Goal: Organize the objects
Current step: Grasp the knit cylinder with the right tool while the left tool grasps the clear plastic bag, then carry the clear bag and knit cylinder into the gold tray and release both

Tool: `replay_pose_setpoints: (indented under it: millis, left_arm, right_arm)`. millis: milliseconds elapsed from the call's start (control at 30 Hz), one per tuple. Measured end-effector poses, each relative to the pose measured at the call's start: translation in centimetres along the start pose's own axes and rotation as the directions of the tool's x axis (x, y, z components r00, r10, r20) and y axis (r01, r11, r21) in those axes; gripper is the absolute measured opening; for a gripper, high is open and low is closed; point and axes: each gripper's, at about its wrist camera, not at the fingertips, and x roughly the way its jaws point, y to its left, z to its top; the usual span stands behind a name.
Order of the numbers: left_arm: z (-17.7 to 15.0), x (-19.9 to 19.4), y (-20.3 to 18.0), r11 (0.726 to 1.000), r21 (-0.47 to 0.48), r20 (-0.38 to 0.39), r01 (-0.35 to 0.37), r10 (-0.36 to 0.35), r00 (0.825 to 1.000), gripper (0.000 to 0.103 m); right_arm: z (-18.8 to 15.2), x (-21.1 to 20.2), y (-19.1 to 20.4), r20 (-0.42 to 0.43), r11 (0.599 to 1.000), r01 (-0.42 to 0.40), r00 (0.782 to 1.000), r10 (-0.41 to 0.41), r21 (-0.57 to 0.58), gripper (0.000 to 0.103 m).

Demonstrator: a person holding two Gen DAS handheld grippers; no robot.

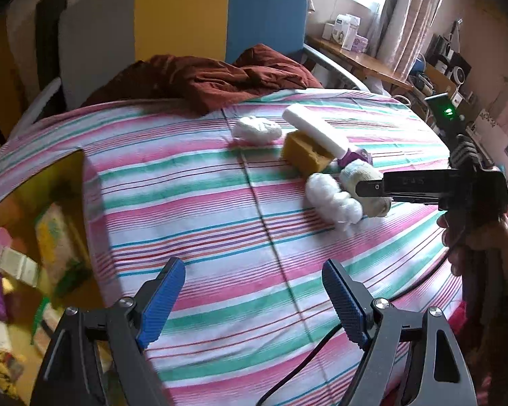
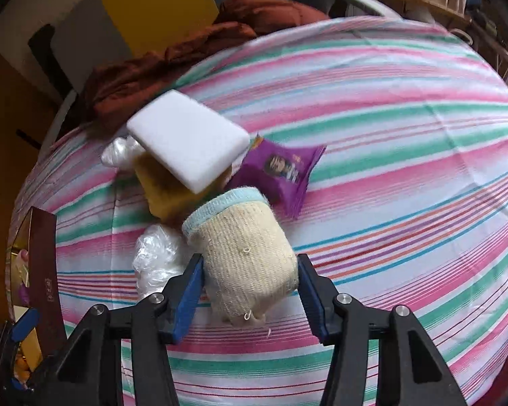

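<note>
On the striped bedsheet (image 1: pixel 220 203) lies a small pile. A white sponge block (image 2: pixel 189 138) leans on a yellow sponge (image 2: pixel 162 196), with a purple snack packet (image 2: pixel 281 169) beside them. Two white plastic-wrapped bundles lie nearby, one close (image 2: pixel 155 260) and one farther off (image 1: pixel 257 128). My right gripper (image 2: pixel 250 270) is shut on a beige knitted scrub pad (image 2: pixel 247 253) with a pale blue rim, a blue pad against each side. My left gripper (image 1: pixel 252 270) hovers open over bare sheet, well short of the pile, nothing between its fingers.
An open brown box (image 1: pixel 50 176) holding several items sits at the bed's left edge. A crumpled maroon blanket (image 1: pixel 213 77) lies by the headboard. A wooden shelf (image 1: pixel 355 57) with boxes runs along the right. A person's hand (image 1: pixel 474 237) holds the right gripper.
</note>
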Motion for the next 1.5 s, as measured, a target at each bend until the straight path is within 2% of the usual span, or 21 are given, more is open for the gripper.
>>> replay_pose_setpoints:
  millis: [200,300,533,633,733,800,867,1100,1500]
  left_arm:
    - [1.7,2.8,-1.0,0.999,-0.032,-0.058,0.03,-0.032,0.998,0.082]
    - [2.6,4.1,-1.9,0.998,-0.04,-0.075,0.039,-0.041,0.996,0.081]
    - [5.2,6.3,-4.9,0.994,-0.038,-0.068,0.103,-0.106,0.992,0.081]
    - [6.3,7.8,-5.9,0.993,-0.038,-0.072,0.108,-0.11,0.991,0.08]
    - [6.7,10.1,-6.8,0.995,-0.031,-0.124,0.098,-0.101,0.987,0.07]
    - [6.5,11.9,-7.1,0.998,-0.016,-0.161,0.068,-0.07,0.984,0.051]
    - [6.3,11.9,-7.5,0.999,0.041,-0.113,0.006,-0.001,0.994,0.038]
    - [5.8,11.7,-7.1,0.996,0.082,-0.107,0.04,-0.031,0.994,0.036]
    - [1.9,8.8,-5.4,0.993,0.117,-0.046,-0.001,0.007,0.999,0.035]
  right_arm:
    - [0.0,-2.1,-0.6,0.098,0.999,-0.013,0.995,0.01,0.031,0.054]
    - [0.4,-2.4,-1.4,0.115,0.998,0.013,0.993,-0.02,0.068,0.054]
    - [0.7,-2.7,-1.9,0.139,0.996,-0.007,0.99,-0.006,0.092,0.054]
    - [0.7,-3.0,-2.1,0.153,0.996,-0.013,0.988,-0.001,0.091,0.054]
    - [0.7,-3.4,-2.4,0.174,0.995,-0.01,0.985,-0.008,0.102,0.054]
    - [0.7,-3.3,-2.5,0.174,0.994,-0.022,0.985,0.003,0.108,0.054]
    - [0.7,-3.2,-2.4,0.171,0.994,-0.034,0.985,0.016,0.1,0.054]
    - [0.8,-3.2,-1.2,0.175,0.996,-0.081,0.982,0.073,0.04,0.054]
    - [0.5,-2.9,1.1,0.161,0.993,-0.092,0.981,0.103,-0.078,0.054]
